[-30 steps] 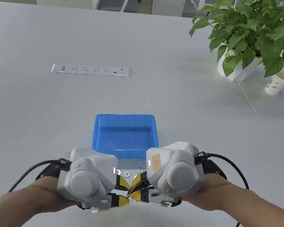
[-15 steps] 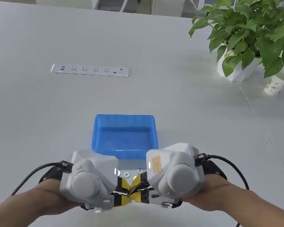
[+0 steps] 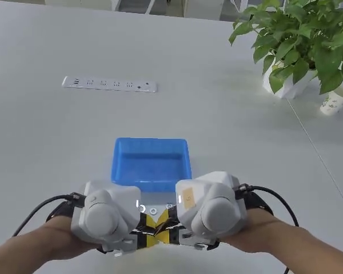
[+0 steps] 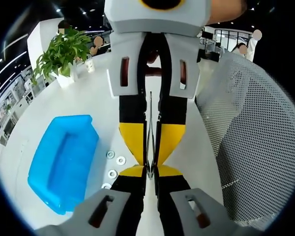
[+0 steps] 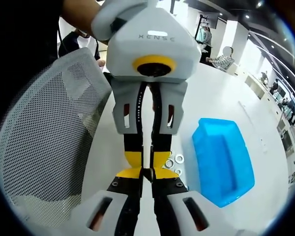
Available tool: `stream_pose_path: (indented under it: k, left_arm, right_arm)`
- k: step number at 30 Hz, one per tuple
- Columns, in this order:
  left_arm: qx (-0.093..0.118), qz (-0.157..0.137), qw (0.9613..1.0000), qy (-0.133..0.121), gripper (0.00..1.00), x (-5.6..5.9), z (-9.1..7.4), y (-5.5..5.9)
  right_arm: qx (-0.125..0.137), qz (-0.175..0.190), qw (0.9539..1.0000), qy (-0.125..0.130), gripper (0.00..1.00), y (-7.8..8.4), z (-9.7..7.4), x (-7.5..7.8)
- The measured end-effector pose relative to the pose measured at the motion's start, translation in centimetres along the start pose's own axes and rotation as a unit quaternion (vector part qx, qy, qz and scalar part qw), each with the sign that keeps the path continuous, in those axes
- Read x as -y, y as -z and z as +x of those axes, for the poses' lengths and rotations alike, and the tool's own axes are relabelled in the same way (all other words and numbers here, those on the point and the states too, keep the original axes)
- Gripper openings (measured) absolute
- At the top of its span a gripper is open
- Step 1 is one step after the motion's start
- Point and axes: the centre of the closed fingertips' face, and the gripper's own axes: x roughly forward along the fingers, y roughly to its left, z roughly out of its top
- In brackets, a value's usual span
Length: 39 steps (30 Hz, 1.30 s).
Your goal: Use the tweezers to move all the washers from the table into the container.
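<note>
washers, head view: washers (image 3: 153,211) lie loose on the bench (image 3: 57,148), in the narrow strip between the blue container (image 3: 151,142) and the two gripper bodies. They sit just outside the container's near wall.
pose, head view: left hand-held gripper (image 3: 148,237) and right hand-held gripper (image 3: 162,229) point at each other, tip to tip, low over the near edge. Their bodies hide most of the jaws.
tweezers, left gripper view: tweezers (image 4: 149,123) show as a thin metal strip whose long axis runs straight along both jaw lines. The strip lies inside the right one's jaws, and its near end reaches the left one's tips.
hold, left gripper view: both jaw pairs look drawn in on the strip, with barely a gap.
washers, left gripper view: four washers lie between the jaw line and the container, near the tips but apart from them.
right gripper view: a small cluster of washers lies between the jaw line and the container. This gripper's own jaws are pinched together on the strip's end.
judgement: the tweezers run alongside the washers, not at them. The washers are about equally near both grippers. The next move likely needs one gripper to let go and the tweezers to swing sideways toward the cluster.
</note>
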Motion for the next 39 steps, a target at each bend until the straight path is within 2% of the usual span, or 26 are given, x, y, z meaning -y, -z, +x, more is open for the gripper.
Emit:
stream_pose_path:
  k: [19, 24, 37, 39]
  left_arm:
    - [0.003, -0.005, 1.0, 0.005, 0.1, 0.2, 0.1, 0.0]
    - [-0.004, 0.005, 1.0, -0.002, 0.11, 0.2, 0.1, -0.2]
    - [0.014, -0.004, 0.9999, -0.007, 0.11, -0.2, -0.4, -1.0]
    - [0.023, -0.018, 0.9996, -0.003, 0.11, -0.1, -0.3, -1.0]
  right_arm:
    - [-0.002, -0.007, 1.0, 0.0, 0.07, 0.0, 0.1, -0.2]
    - [-0.001, -0.003, 1.0, 0.002, 0.07, -0.1, -0.1, -0.1]
    - [-0.002, -0.001, 1.0, 0.003, 0.07, -0.1, -0.7, 0.3]
    - [-0.001, 0.002, 1.0, 0.001, 0.07, 0.0, -0.7, 0.2]
